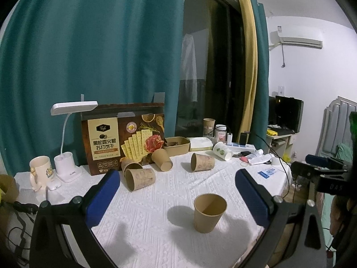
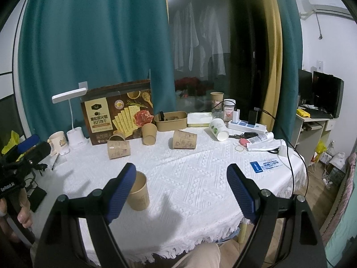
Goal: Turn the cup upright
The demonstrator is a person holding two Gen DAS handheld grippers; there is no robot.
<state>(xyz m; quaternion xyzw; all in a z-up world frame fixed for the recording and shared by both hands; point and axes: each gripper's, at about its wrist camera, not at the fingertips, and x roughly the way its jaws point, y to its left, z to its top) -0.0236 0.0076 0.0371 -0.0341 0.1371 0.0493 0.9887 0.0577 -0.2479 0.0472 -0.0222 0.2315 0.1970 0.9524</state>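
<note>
Cup [image 1: 209,212] upright, mouth up, axis vert.

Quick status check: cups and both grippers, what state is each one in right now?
Near kraft cup: upright, free.
Printed cup: on its side.
Plain kraft cup: tipped over.
Two left cups: on their sides.
White cup: on its side.
Left gripper: open, empty.
Right gripper: open, empty.
</note>
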